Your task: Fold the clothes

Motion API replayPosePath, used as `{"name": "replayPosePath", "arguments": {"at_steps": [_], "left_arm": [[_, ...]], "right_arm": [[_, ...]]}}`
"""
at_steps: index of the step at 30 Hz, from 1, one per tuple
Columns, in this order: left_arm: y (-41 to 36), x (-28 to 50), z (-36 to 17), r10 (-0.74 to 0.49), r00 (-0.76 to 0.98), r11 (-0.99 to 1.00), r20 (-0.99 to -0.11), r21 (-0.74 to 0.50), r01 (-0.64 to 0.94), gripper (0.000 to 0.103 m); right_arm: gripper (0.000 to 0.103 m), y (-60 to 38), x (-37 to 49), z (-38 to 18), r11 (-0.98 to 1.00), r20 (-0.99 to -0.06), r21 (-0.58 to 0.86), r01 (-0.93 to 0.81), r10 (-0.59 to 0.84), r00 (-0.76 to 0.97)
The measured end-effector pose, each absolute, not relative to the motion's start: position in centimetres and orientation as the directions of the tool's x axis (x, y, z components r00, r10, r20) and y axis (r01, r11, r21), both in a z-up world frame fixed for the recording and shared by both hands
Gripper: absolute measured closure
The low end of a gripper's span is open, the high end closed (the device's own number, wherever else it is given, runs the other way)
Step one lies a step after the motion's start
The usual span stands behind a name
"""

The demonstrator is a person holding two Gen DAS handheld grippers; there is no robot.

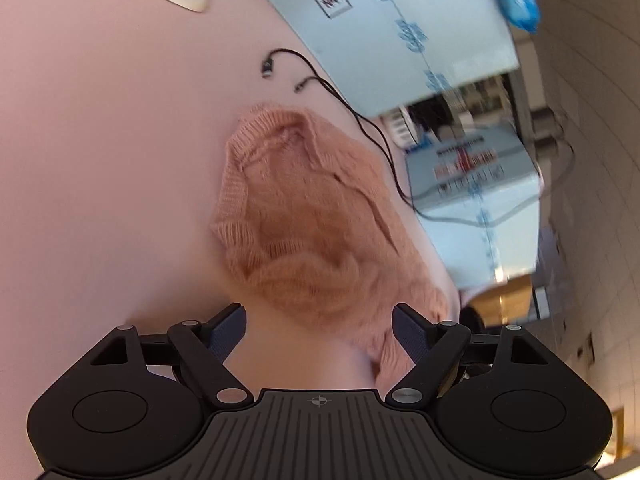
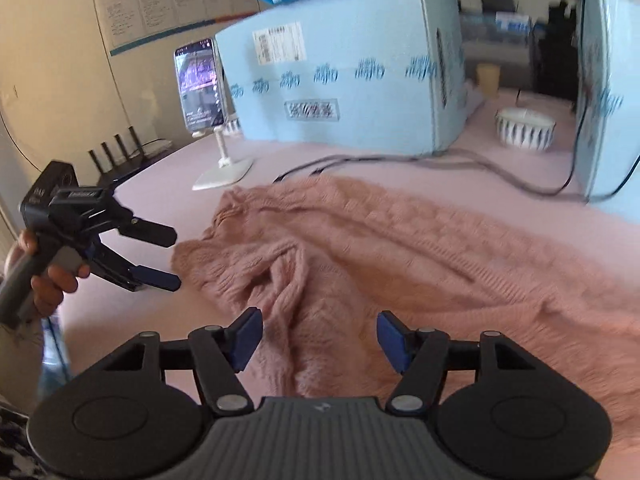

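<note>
A pale pink tabletop (image 2: 120, 312) carries a rumpled, salmon-pink cable-knit sweater (image 2: 360, 240), with both hand-held grippers poised at its near edges.

Light blue cardboard boxes (image 2: 344, 80) stand along the far side of the table, black cables (image 2: 400, 160) trailing in front of them, with a smartphone on a white stand (image 2: 200, 84) and a blue-patterned white bowl (image 2: 525, 130) nearby. The sweater lies bunched across the middle of the table. The right gripper (image 2: 318, 338) sits low over its near folds, jaws spread, knit showing between the blue pads but not pinched. The left gripper (image 2: 174, 258), held in a hand (image 2: 48, 280), is just beside the sweater's left edge, jaws apart and empty; in its own view (image 1: 318, 330) the sweater (image 1: 304, 220) lies just ahead, its right finger (image 1: 412, 336) overlapping the hem.
</note>
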State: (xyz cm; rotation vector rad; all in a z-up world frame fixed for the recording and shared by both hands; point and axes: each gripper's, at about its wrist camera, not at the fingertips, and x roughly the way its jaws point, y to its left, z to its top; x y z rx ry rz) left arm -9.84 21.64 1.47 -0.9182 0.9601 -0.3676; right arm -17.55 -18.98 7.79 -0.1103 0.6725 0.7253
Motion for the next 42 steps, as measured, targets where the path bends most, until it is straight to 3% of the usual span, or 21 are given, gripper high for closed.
{"name": "replayPosePath", "arguments": {"at_steps": [2,3,4,6,8,9,12,13,18,21,23,27,29,31,33,34,35,36,37,39,42], "left_arm": [[21.1,-9.2,1.6,-0.613,0.561,0.604,-0.556,-0.788,-0.122,0.023],[20.8,-9.0,1.7,-0.586,0.573,0.624,-0.572,-0.77,-0.131,0.028],[20.5,-8.8,1.8,-0.555,0.587,0.647,-0.59,-0.75,-0.142,0.041],[19.8,-8.6,2.0,-0.49,0.612,0.694,-0.621,-0.702,-0.157,0.058],[19.4,-8.5,1.8,-0.451,0.634,0.721,-0.628,-0.676,-0.157,0.068],[19.3,-8.4,1.7,-0.441,0.641,0.726,-0.628,-0.67,-0.157,0.075],[19.7,-8.5,1.5,-0.435,0.645,0.73,-0.628,-0.665,-0.155,0.087],[19.7,-8.6,1.7,-0.438,0.639,0.741,-0.633,-0.657,-0.143,0.089],[23.1,-11.2,5.6,-0.434,0.631,0.788,-0.643,-0.611,-0.08,0.089],[26.1,-12.3,7.7,-0.412,0.655,0.793,-0.633,-0.603,-0.083,0.089],[28.2,-12.2,7.5,-0.388,0.649,0.778,-0.654,-0.61,-0.15,0.088],[30.4,-11.7,4.9,-0.381,0.572,0.733,-0.726,-0.614,-0.292,0.063],[30.4,-12.3,4.1,-0.419,0.556,0.727,-0.717,-0.632,-0.267,0.056],[29.9,-13.1,3.9,-0.467,0.552,0.722,-0.691,-0.659,-0.213,0.044],[29.0,-14.1,4.1,-0.498,0.563,0.72,-0.659,-0.677,-0.155,0.038],[28.7,-14.4,4.3,-0.504,0.568,0.72,-0.651,-0.68,-0.141,0.037],[28.5,-14.5,4.3,-0.509,0.569,0.72,-0.646,-0.682,-0.13,0.037],[28.2,-14.7,4.4,-0.514,0.57,0.72,-0.641,-0.684,-0.12,0.036],[28.0,-14.8,4.5,-0.52,0.571,0.719,-0.636,-0.686,-0.109,0.036],[27.8,-15.0,4.3,-0.537,0.567,0.709,-0.625,-0.699,-0.099,0.036],[28.1,-15.1,4.1,-0.543,0.566,0.698,-0.62,-0.708,-0.106,0.036]], "right_arm": [[0.035,-19.4,-18.6,8.2,0.706,-0.589,0.142,-0.694,0.623,0.514],[0.031,-19.4,-19.2,8.2,0.666,-0.592,0.16,-0.729,0.656,0.469],[0.028,-19.2,-19.8,7.8,0.646,-0.601,0.161,-0.746,0.664,0.445],[0.028,-18.6,-20.6,7.0,0.616,-0.622,0.17,-0.769,0.672,0.401],[0.032,-17.9,-19.8,5.7,0.638,-0.647,0.212,-0.74,0.66,0.383],[0.04,-17.4,-19.1,4.8,0.657,-0.657,0.233,-0.717,0.65,0.382],[0.094,-15.8,-18.5,3.5,0.688,-0.676,0.186,-0.701,0.608,0.418],[0.094,-15.5,-18.7,3.5,0.679,-0.674,0.166,-0.715,0.607,0.421],[0.094,-17.3,-20.0,5.9,0.594,-0.603,0.264,-0.76,0.717,0.35],[0.094,-18.9,-19.9,6.6,0.547,-0.541,0.371,-0.75,0.784,0.304],[0.094,-18.9,-19.1,5.7,0.545,-0.556,0.429,-0.72,0.788,0.265],[0.09,-18.0,-18.4,4.5,0.704,-0.655,0.266,-0.659,0.634,0.412],[0.082,-17.7,-18.1,4.6,0.679,-0.647,0.299,-0.671,0.661,0.381],[0.044,-17.5,-17.6,4.7,0.618,-0.619,0.381,-0.688,0.723,0.306],[0.032,-16.3,-17.1,4.7,0.61,-0.606,0.382,-0.695,0.733,0.31],[0.032,-15.6,-16.9,4.6,0.609,-0.604,0.372,-0.7,0.732,0.315],[0.033,-14.7,-16.9,4.5,0.613,-0.611,0.345,-0.711,0.721,0.326],[0.048,-13.6,-16.8,4.3,0.615,-0.621,0.314,-0.723,0.709,0.333],[0.089,-12.5,-16.8,4.2,0.614,-0.636,0.27,-0.741,0.692,0.342],[0.094,-11.2,-17.4,4.7,0.616,-0.646,0.136,-0.776,0.649,0.402],[0.094,-11.3,-20.1,7.2,0.603,-0.495,-0.132,-0.787,0.648,0.579]]}}
